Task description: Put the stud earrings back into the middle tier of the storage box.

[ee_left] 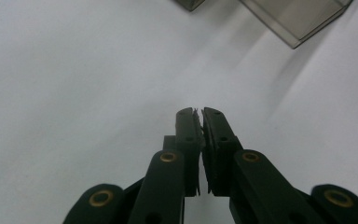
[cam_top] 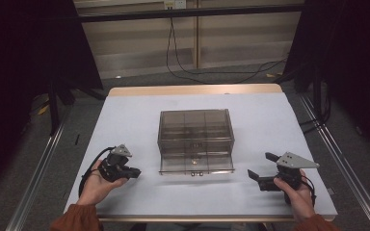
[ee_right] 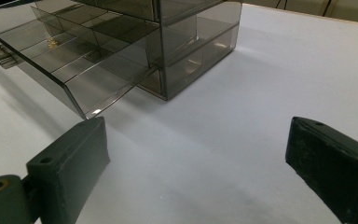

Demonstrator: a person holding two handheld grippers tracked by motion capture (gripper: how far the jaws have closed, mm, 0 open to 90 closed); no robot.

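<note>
White table (cam_top: pixel 125 125) held a box (cam_top: pixel 195 127) with its drawer (cam_top: pixel 196 163) out. Left gripper (cam_top: pixel 136 172) was closed, empty; right gripper (cam_top: pixel 260 171) gaped, likely pushing the drawer next.

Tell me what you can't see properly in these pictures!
- Small gold thing in the pulled-out drawer: too small, high view.
- Drawer box: cut off by the top edge, left gripper view.
- Right gripper: its jaws are cut by the bottom and right edges, right gripper view.
</note>
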